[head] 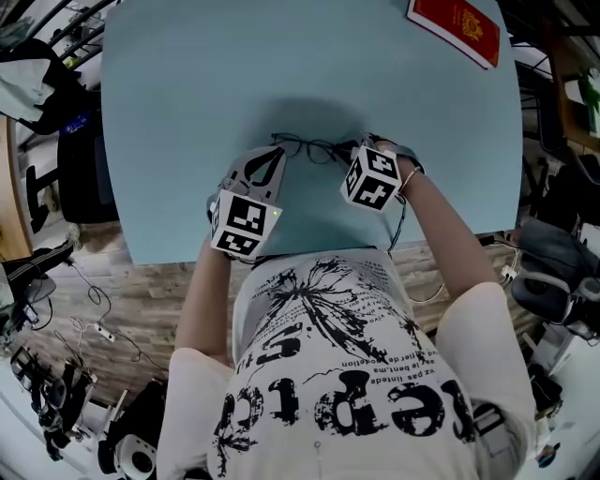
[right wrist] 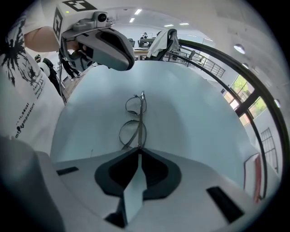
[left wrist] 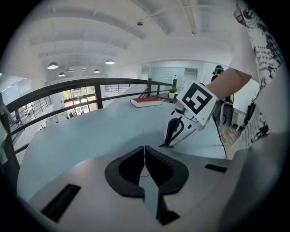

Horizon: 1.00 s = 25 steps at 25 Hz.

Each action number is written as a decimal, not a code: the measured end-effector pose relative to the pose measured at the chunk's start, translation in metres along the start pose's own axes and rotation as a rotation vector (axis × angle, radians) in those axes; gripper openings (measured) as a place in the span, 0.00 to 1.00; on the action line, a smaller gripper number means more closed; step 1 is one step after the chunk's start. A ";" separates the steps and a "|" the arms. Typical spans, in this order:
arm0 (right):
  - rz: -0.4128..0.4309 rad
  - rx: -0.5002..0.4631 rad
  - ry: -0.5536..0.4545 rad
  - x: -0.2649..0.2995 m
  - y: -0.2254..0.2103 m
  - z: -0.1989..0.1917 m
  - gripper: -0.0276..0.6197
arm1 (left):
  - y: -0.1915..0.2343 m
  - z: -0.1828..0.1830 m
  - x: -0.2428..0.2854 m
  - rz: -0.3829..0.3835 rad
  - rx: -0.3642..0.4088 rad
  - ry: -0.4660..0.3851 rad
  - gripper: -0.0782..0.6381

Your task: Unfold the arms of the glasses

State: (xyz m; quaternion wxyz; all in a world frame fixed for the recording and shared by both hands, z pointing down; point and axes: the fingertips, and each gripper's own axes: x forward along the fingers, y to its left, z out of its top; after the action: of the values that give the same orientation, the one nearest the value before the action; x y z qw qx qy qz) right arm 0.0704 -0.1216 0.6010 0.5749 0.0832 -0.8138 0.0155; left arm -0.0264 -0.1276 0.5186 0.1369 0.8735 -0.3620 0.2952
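Thin dark-framed glasses lie on the light-blue table, arms folded. My right gripper points steeply down at their right end. In the right gripper view its jaws are shut on the near end of the glasses, which stretch away from the tips. My left gripper hangs just by the glasses' left end; in the right gripper view it hovers above the far lens, apart from it. Its jaws are shut, and I see nothing gripped. The right gripper shows ahead of it.
A red book lies at the table's far right corner, also seen as the red book. The table's near edge runs just below both grippers, against the person's body. Cables, bags and gear lie on the floor on either side of the table.
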 end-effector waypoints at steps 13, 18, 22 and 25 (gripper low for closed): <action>0.022 -0.056 0.034 -0.005 0.000 -0.013 0.10 | -0.034 -0.014 0.063 -0.367 0.548 0.387 0.21; 0.029 -0.047 0.036 -0.005 0.000 -0.016 0.10 | -0.053 -0.021 0.077 -0.486 0.670 0.443 0.22; 0.037 -0.038 0.037 -0.005 0.001 -0.017 0.10 | -0.061 -0.019 0.085 -0.524 0.708 0.445 0.22; 0.041 -0.030 0.034 -0.003 0.002 -0.017 0.10 | -0.063 -0.022 0.090 -0.528 0.729 0.447 0.21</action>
State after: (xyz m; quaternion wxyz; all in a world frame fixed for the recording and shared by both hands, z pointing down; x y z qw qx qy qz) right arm 0.0868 -0.1172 0.6036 0.5896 0.0577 -0.8055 0.0164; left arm 0.0602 -0.1231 0.5895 -0.0331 0.8418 0.0362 0.5376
